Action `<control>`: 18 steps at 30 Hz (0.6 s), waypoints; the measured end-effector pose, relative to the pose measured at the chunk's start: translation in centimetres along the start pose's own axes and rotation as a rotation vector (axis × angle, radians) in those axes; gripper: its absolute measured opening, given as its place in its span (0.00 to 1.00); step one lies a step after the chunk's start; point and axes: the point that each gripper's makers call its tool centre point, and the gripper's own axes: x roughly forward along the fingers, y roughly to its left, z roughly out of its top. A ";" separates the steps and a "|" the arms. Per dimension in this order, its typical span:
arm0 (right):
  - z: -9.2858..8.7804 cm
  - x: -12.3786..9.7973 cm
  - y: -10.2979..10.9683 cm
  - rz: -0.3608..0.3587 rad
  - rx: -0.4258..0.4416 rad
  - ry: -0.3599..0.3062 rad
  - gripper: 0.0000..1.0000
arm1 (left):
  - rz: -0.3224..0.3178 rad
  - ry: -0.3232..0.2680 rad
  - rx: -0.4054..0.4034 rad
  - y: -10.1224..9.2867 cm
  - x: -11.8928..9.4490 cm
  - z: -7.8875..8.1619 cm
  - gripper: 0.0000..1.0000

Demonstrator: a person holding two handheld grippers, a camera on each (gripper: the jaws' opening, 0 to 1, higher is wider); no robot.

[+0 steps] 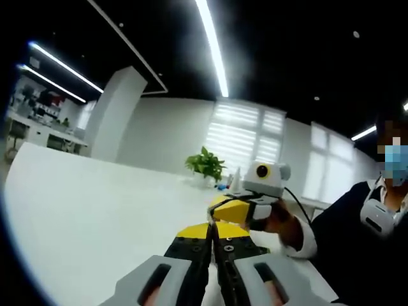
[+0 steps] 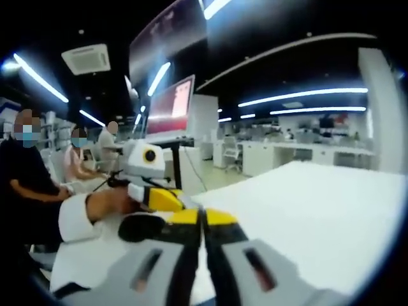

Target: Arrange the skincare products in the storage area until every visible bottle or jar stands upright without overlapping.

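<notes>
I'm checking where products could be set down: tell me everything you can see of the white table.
The white table is broad, smooth and matte-looking, its curved far edge towards the office. A potted plant stands at its far side. The left claw and right claw, both shut with nothing between the jaws, are above it; contact is unclear.

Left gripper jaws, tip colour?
Yellow tips on the left gripper, black behind; clearest in left gripper view.

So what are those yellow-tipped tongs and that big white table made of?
The left tongs look like moulded plastic: matte grey bodies, black middle sections and yellow tips, with small screw heads showing. The right tongs look the same. The table has a smooth, plain white top with a soft sheen, perhaps laminate or painted board; the pictures leave that open.
</notes>
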 end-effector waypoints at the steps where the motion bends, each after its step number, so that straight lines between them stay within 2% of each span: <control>1: -0.1 0.0 0.0 -0.001 -0.003 0.004 0.00 | 0.003 0.004 0.002 -0.1 0.1 -0.2 0.00; 7: -0.8 0.0 0.0 -0.020 -0.043 0.058 0.00 | 0.028 0.047 0.022 -0.1 0.5 -1.1 0.00; 13: -2.2 -0.1 -0.1 -0.033 -0.118 0.147 0.00 | 0.046 0.115 0.035 0.2 0.8 -2.4 0.00; 18: -3.4 -0.3 -0.5 -0.021 -0.116 0.191 0.00 | 0.058 0.171 0.045 0.3 1.0 -3.6 0.00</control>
